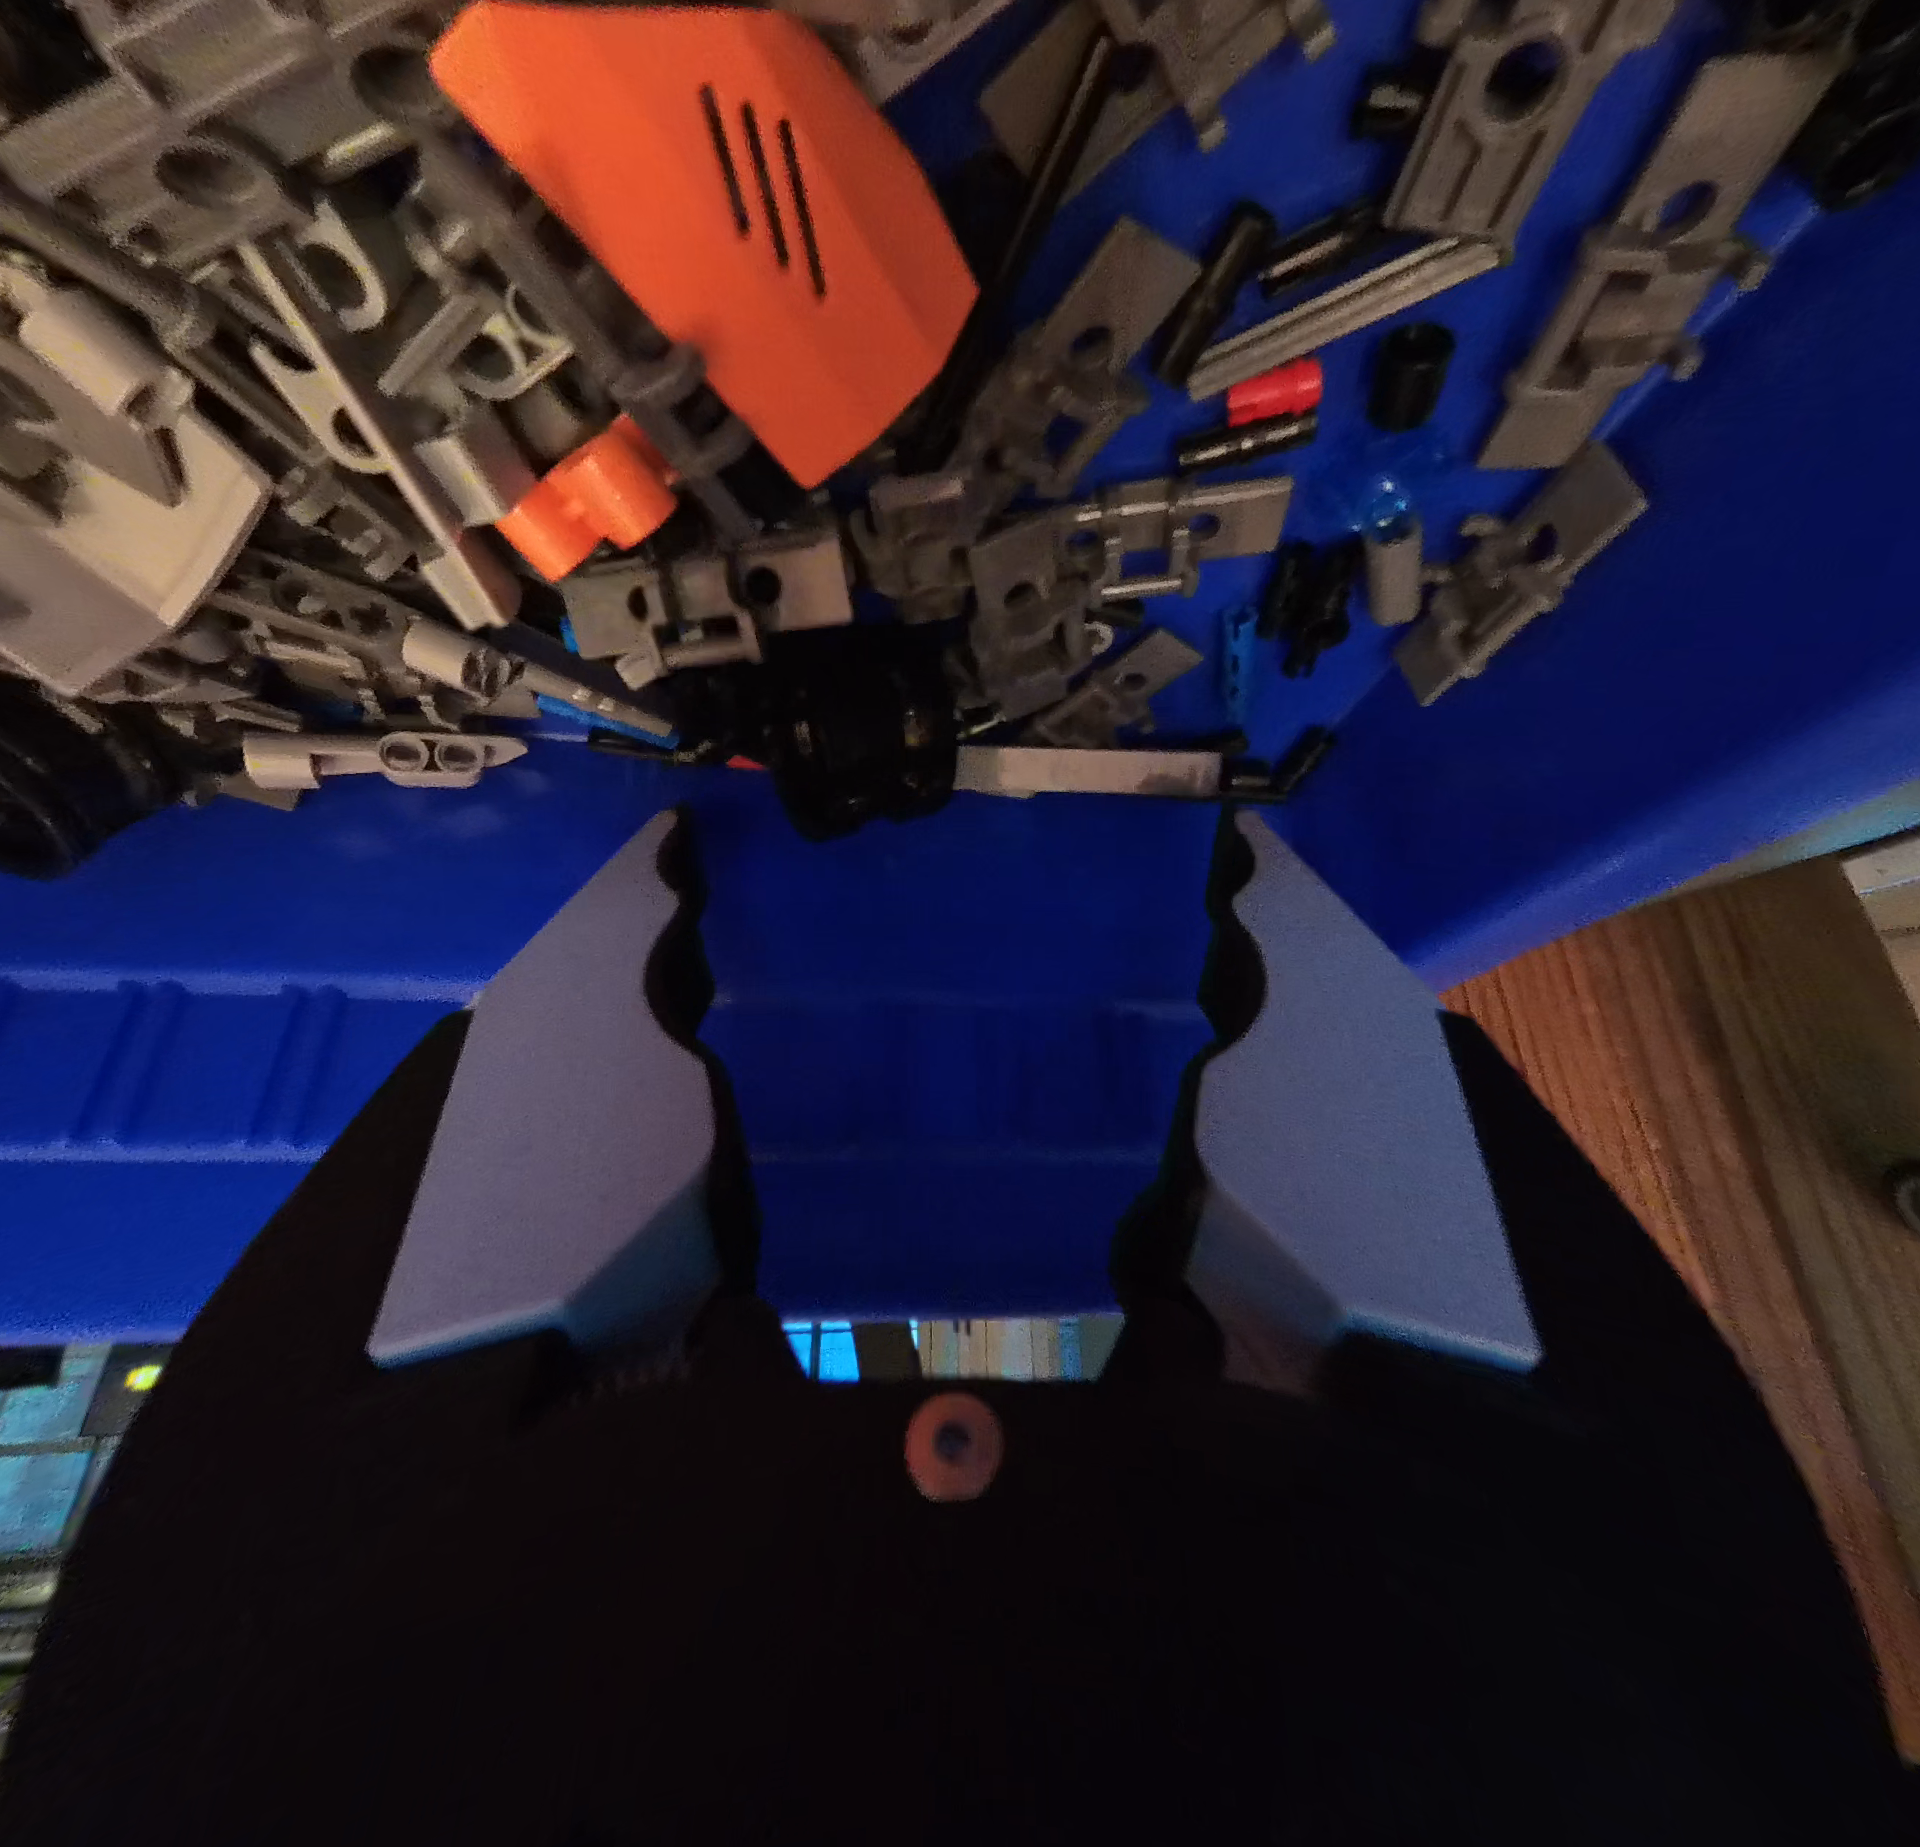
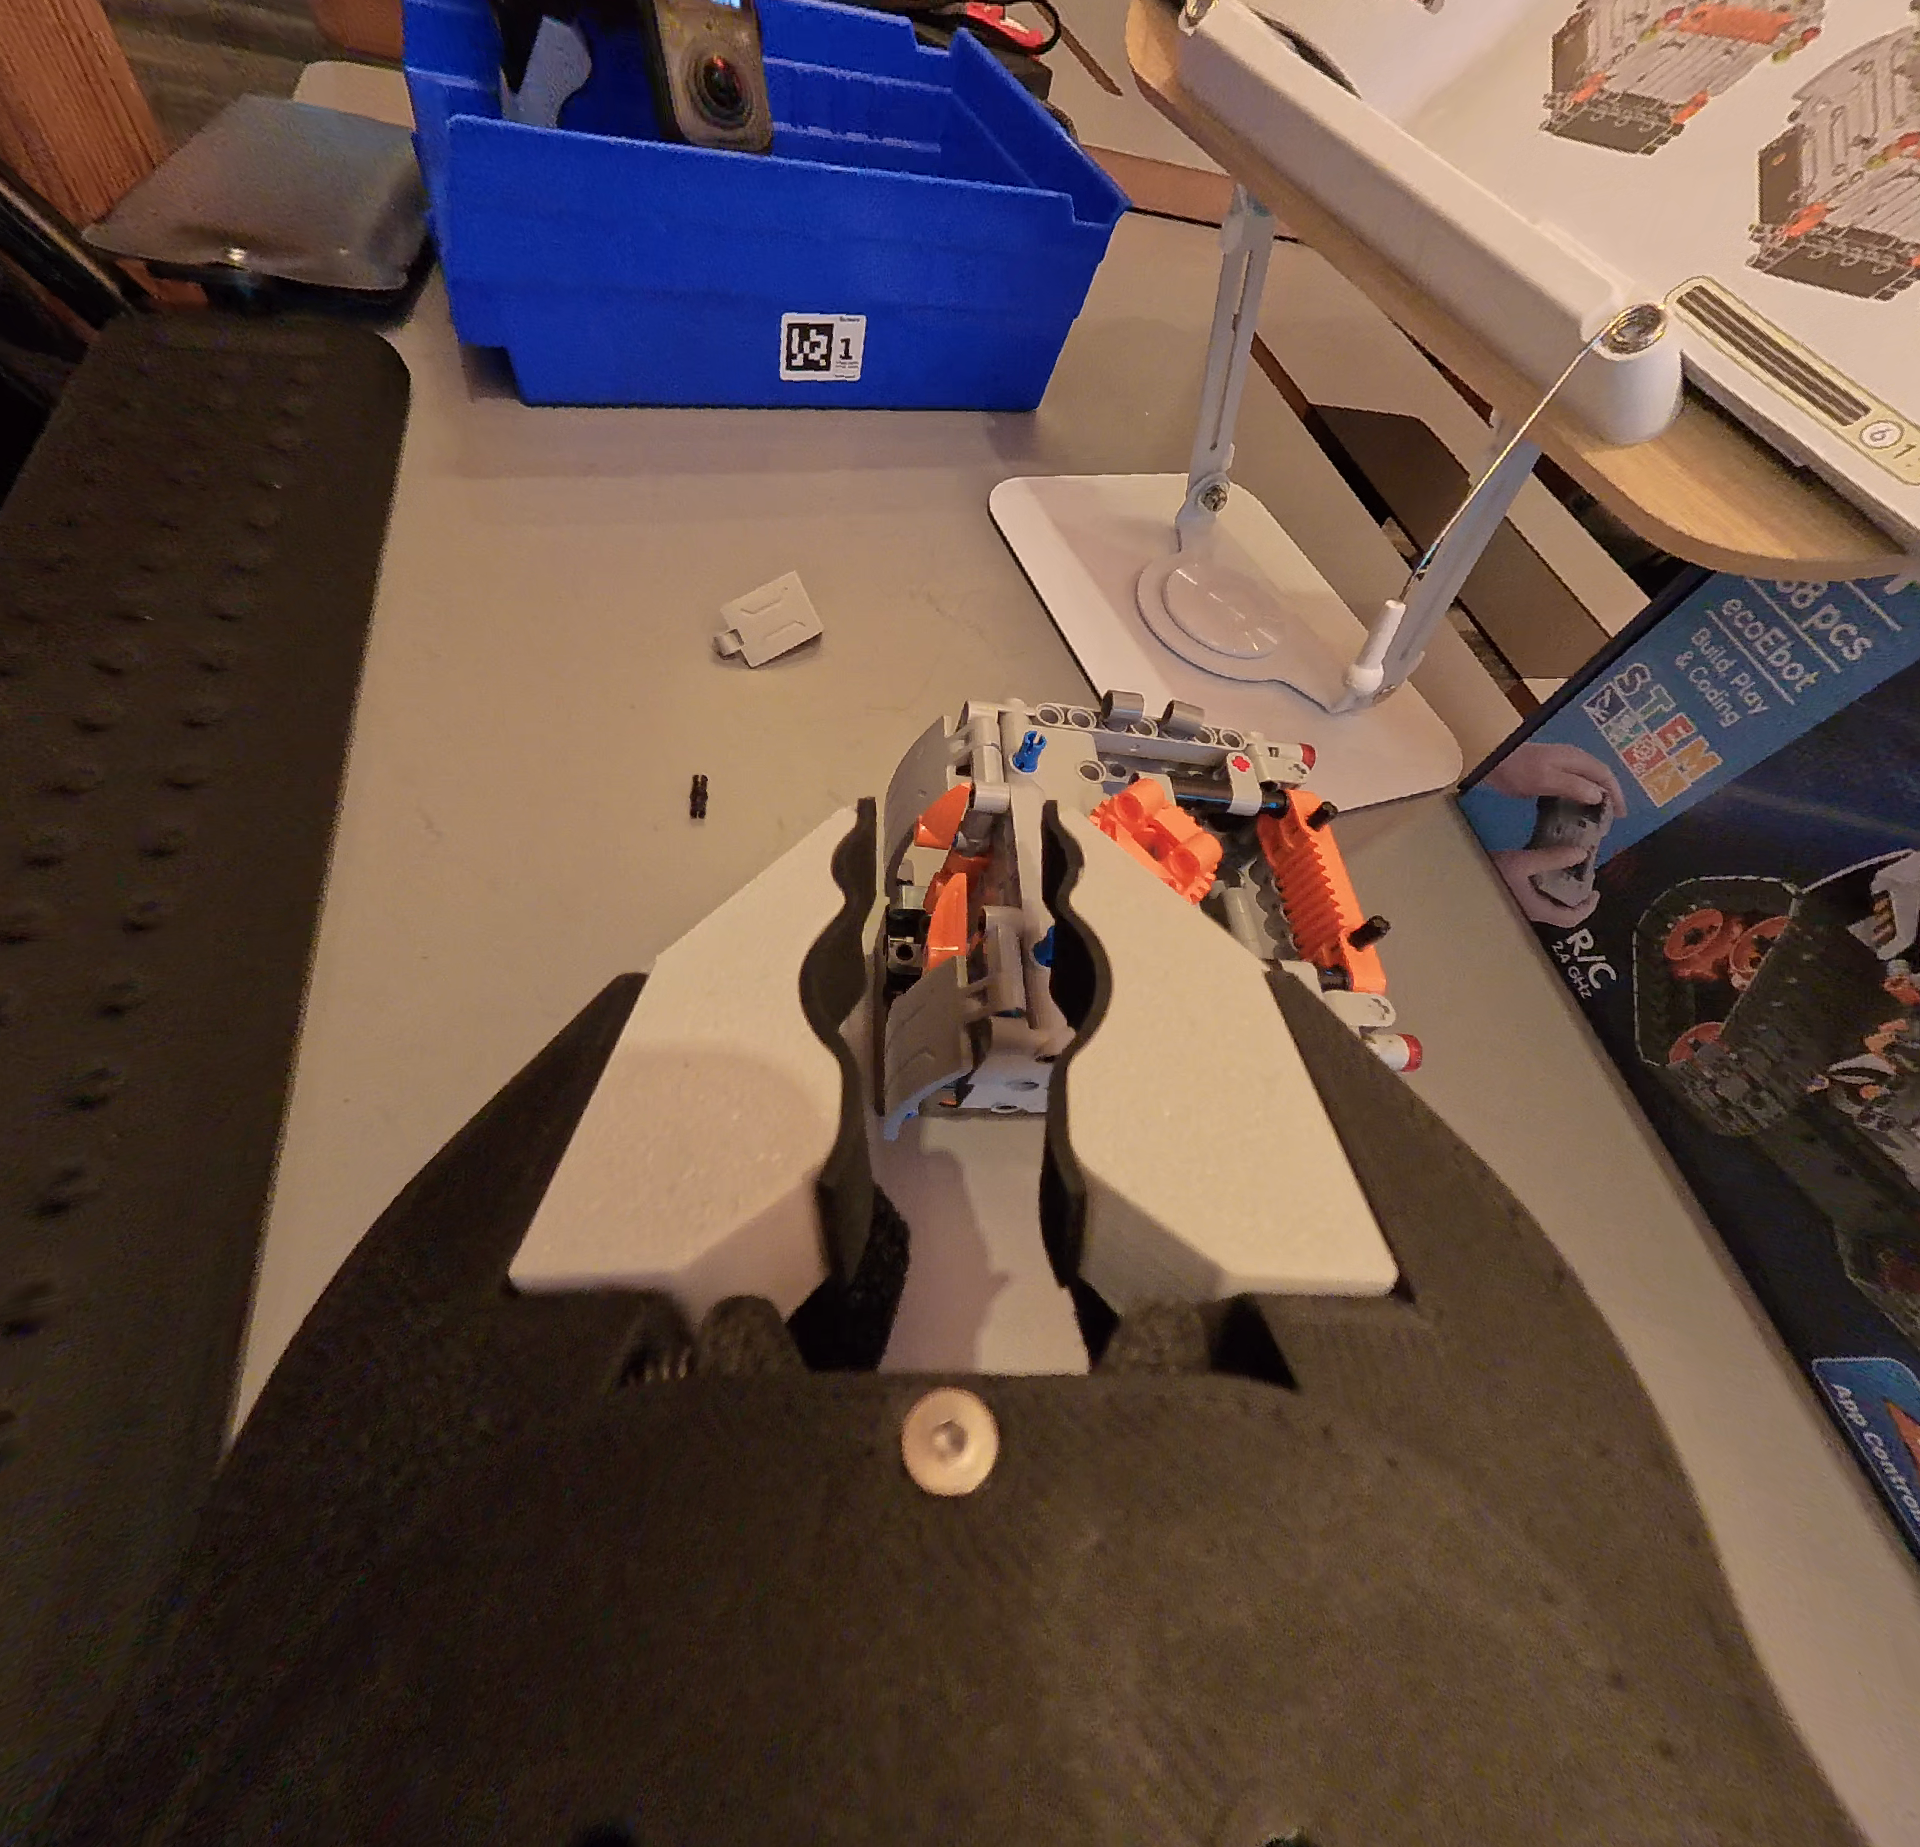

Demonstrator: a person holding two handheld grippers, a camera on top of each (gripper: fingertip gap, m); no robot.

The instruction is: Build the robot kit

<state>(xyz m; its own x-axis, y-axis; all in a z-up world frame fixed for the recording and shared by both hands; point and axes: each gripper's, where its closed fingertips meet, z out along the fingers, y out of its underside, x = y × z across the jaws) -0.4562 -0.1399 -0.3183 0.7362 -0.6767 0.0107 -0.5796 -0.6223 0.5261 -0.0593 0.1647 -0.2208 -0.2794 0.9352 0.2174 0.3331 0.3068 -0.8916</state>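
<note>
A: Left tongs spread wide inside the blue bin, tips just short of a black piece at frame centre.

B: Right tongs, mid-frame, look pinched onto the grey-and-orange model, which is resting on the counter.

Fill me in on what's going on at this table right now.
The left gripper hangs open inside the blue bin, over a heap of loose grey, black and orange building pieces, holding nothing. The right gripper is closed around a partly built grey and orange model on the table. A small grey panel and a black pin lie loose nearby.
</note>
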